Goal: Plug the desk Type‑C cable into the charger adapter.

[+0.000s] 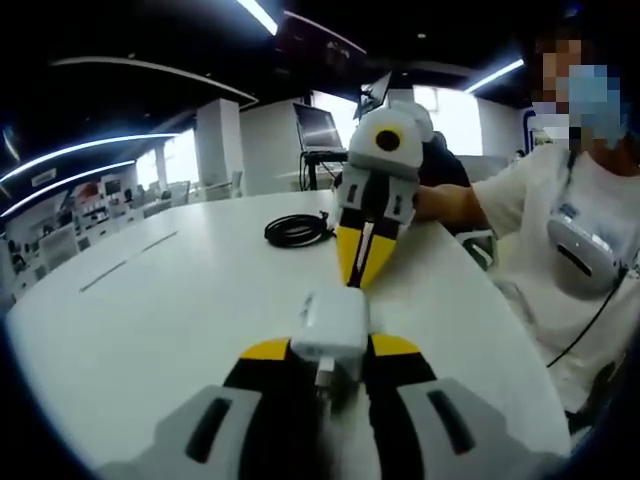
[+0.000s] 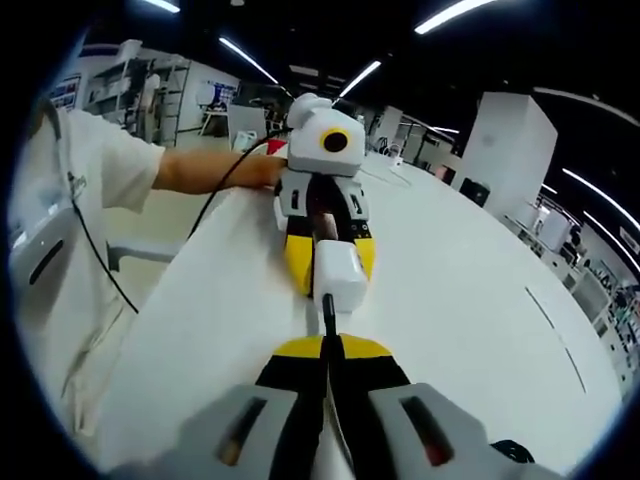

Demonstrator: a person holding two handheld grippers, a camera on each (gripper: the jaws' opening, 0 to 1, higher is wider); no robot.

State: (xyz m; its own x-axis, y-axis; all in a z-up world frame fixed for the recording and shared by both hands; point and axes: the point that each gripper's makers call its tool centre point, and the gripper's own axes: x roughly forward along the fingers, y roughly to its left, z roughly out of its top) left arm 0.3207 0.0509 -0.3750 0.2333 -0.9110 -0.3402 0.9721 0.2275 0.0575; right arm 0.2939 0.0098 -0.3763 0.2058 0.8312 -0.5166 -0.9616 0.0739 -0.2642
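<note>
My left gripper (image 1: pixel 330 348) is shut on a white charger adapter (image 1: pixel 331 330), held just above the white table (image 1: pixel 180 300). My right gripper (image 1: pixel 362 272) comes in from the far side, its yellow tips pointing at the adapter. In the right gripper view, my right gripper (image 2: pixel 331 346) is shut on the black Type‑C plug (image 2: pixel 327 308). The plug's tip meets the near face of the adapter (image 2: pixel 340 276), which the left gripper (image 2: pixel 330 262) holds opposite. How deep the plug sits I cannot tell. The cable's black coil (image 1: pixel 298 230) lies on the table behind.
A person in a white shirt (image 1: pixel 560 230) stands at the table's edge, one forearm (image 2: pixel 205 172) reaching along it. Further back there are a monitor on a stand (image 1: pixel 316 128), pillars and shelves. The white table (image 2: pixel 470 290) stretches wide to either side of the grippers.
</note>
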